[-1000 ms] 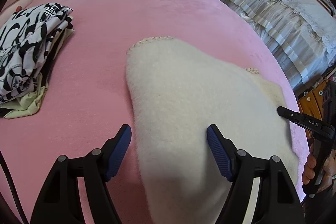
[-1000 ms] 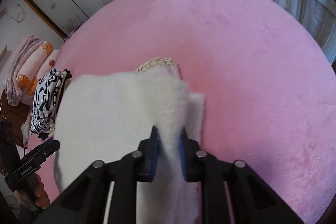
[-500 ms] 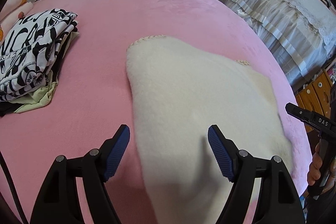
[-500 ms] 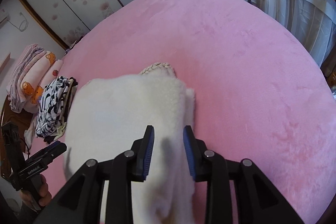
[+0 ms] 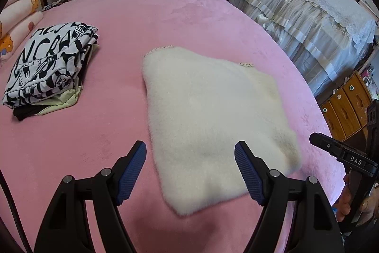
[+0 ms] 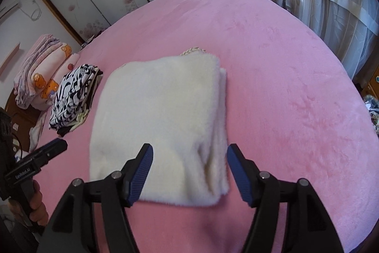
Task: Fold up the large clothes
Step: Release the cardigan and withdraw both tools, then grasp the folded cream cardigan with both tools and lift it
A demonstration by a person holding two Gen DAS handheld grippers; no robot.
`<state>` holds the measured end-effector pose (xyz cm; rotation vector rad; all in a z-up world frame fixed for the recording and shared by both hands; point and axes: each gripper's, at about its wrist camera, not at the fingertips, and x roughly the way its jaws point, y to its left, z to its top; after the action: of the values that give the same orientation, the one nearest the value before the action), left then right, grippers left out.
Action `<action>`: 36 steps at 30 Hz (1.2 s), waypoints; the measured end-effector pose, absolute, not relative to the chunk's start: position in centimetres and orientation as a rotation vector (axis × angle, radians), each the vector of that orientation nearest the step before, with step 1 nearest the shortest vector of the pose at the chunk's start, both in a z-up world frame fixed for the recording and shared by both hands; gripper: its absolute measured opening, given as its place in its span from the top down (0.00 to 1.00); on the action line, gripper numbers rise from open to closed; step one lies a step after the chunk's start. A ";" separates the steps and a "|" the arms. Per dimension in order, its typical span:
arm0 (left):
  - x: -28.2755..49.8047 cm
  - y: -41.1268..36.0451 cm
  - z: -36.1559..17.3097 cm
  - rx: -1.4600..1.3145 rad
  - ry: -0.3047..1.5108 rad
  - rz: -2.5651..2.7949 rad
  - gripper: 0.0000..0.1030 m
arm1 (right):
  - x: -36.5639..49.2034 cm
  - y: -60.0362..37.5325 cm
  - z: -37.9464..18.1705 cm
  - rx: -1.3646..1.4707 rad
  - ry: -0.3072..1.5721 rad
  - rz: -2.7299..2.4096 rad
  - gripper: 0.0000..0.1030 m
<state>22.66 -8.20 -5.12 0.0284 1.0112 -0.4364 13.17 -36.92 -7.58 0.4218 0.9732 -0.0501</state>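
One cream fleece garment [image 5: 208, 120] lies folded flat mid-bed on the pink bedspread [image 5: 142, 16]; braided trim peeks out at its far edge, layers underneath hidden. Right gripper [image 6: 189, 172] jaws have just been opening, now wide, nothing pinched. Left gripper [image 5: 189, 170] jaws wide, empty. Folded black-and-white clothes stack [image 5: 49, 68] well apart, left; lower items mostly hidden.

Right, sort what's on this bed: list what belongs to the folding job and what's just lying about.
In the job:
- folded cream fleece garment
- left gripper, open
- right gripper, jaws just opened, off the garment
- pile of folded clothes

Lying about:
- rolled cartoon blankets
- wooden drawers
- lace-covered bed
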 end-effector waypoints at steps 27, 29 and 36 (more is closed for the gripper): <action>23.8 -8.8 -8.4 0.032 1.207 -0.478 0.09 | 14.6 -38.1 -8.0 0.331 1.100 0.036 0.18; 24.5 -8.4 -9.7 0.005 1.233 -0.477 0.09 | 14.9 -38.3 -8.8 0.346 1.120 0.049 0.18; 27.2 -7.8 -14.1 -0.094 1.303 -0.489 0.09 | 16.9 -39.4 -12.6 0.447 1.159 0.100 0.18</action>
<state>27.18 -7.77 -14.15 -0.0945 1.3030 -0.4890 16.89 -39.39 -12.63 0.4471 1.1591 0.0999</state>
